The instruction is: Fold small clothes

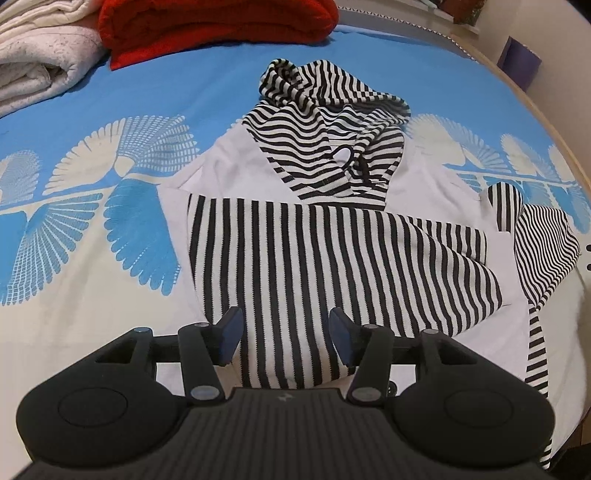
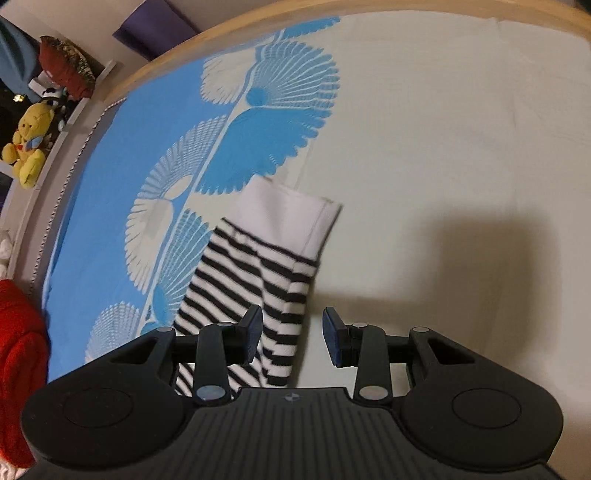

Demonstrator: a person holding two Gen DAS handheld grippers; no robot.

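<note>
A small white hoodie with black-and-white striped hood and sleeves (image 1: 332,236) lies on the bed. One striped sleeve is folded across its white body. My left gripper (image 1: 284,336) is open and empty, just above the near end of that folded sleeve. In the right wrist view the other striped sleeve (image 2: 255,280) with its white cuff (image 2: 284,218) lies flat on the sheet. My right gripper (image 2: 291,339) is open, with the sleeve's near part between its fingers and nearer the left one. Nothing is gripped.
The bedsheet (image 1: 92,229) is blue and cream with a fan print. A red garment (image 1: 218,26) and white folded blanket (image 1: 40,62) lie at the far side. The wooden bed edge (image 2: 332,18) curves beyond. A yellow plush toy (image 2: 27,147) sits on a shelf.
</note>
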